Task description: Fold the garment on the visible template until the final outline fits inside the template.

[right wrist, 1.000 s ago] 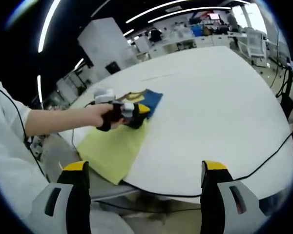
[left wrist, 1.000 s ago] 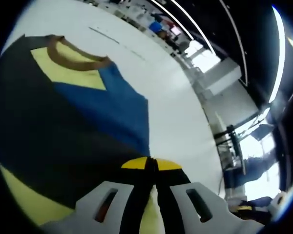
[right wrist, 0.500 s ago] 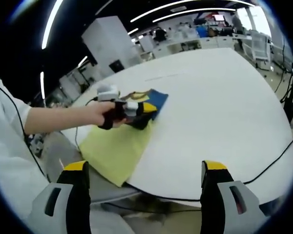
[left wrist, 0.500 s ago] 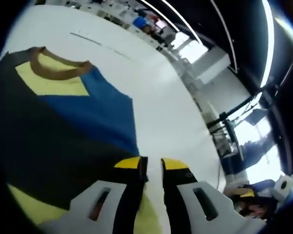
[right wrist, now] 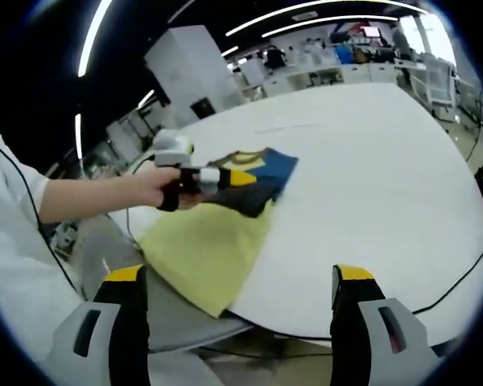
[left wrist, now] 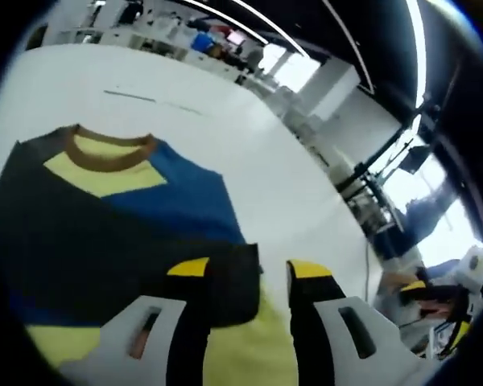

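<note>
Clearly, in the left gripper view, we found the left gripper (left wrist: pixel 249 277) low over the near edge of the garment (left wrist: pixel 121 217), a colour-block T-shirt folded into a compact shape on the white table (left wrist: pixel 249 145). Its two yellow-tipped jaws stood apart, with the dark lower edge of the shirt showing between them; we could not tell whether either jaw touched the cloth. The shirt's brown collar (left wrist: pixel 109 149) lay at the far side, with a yellow patch just under it, a blue panel to the right and a broad dark panel across the nearer half. The shirt rested on the yellow template (left wrist: pixel 249 354), a flat sheet whose bare part lay nearer the camera than the shirt, under the jaws.

From the right gripper view, we saw the right gripper (right wrist: pixel 237 281) held well back from the table edge, its jaws wide apart and holding nothing. Farther off, the left gripper (right wrist: pixel 225 178) sat in the person's hand (right wrist: pixel 157 189), which reached in from the left on a white sleeve (right wrist: pixel 12 241). That gripper's tips were at the folded garment (right wrist: pixel 262 173), which lay on the far end of the yellow template (right wrist: pixel 205 253). The template's near corner reached out past the edge of the table (right wrist: pixel 370 161). A dark cable (right wrist: pixel 459 281) ran along the table's right rim.
</note>
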